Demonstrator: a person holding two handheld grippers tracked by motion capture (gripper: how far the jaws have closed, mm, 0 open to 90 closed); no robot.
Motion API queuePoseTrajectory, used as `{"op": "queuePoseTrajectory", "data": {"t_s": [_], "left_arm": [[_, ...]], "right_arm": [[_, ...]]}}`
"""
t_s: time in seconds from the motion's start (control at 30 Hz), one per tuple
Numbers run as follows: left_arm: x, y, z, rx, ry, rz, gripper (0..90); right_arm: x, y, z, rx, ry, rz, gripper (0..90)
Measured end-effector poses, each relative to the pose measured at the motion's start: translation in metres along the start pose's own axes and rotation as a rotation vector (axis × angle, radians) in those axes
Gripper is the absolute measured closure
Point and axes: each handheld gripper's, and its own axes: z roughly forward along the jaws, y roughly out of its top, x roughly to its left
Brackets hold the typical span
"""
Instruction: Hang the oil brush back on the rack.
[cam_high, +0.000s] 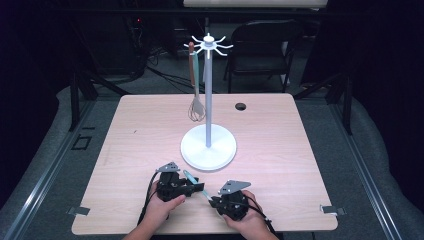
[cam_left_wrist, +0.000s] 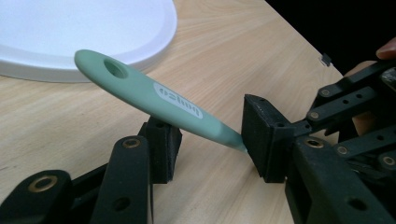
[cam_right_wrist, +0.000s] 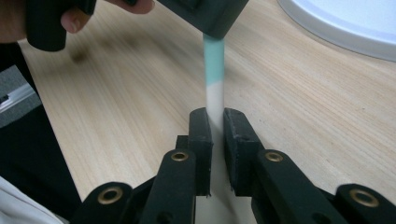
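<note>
A mint-green utensil (cam_high: 190, 176) with a hole in its handle end is held between both grippers, low over the table's near edge. The left gripper (cam_high: 197, 186) is shut on it: in the left gripper view the handle (cam_left_wrist: 154, 95) slants across the left gripper (cam_left_wrist: 210, 140), touching both pads. The right gripper (cam_high: 212, 200) grips the other end. In the right gripper view, the right gripper (cam_right_wrist: 215, 126) is shut on the utensil's pale, narrow part (cam_right_wrist: 214, 60), which runs up under the other gripper's jaw.
A white hook stand (cam_high: 208, 147) with a round base stands just beyond the grippers, mid-table. A whisk (cam_high: 196, 107) with a brown handle hangs from its top hooks. A cable hole (cam_high: 241, 106) lies at the table's far side, with a dark chair (cam_high: 265, 45) behind it.
</note>
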Motion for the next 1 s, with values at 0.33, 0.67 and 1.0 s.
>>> {"op": "queuePoseTrajectory", "data": {"t_s": [0.33,0.67,1.0], "left_arm": [[-0.005,-0.002,0.003,-0.004,-0.026,-0.013,52.4],[-0.016,-0.001,0.004,-0.011,-0.032,0.011,58.9],[-0.019,0.000,0.003,-0.033,-0.015,0.014,66.9]], "right_arm": [[0.005,0.006,0.003,-0.062,-0.018,0.027,82.5],[0.004,0.007,0.005,-0.114,-0.033,0.060,82.5],[0.004,0.007,0.007,-0.121,-0.043,0.060,82.5]]}}
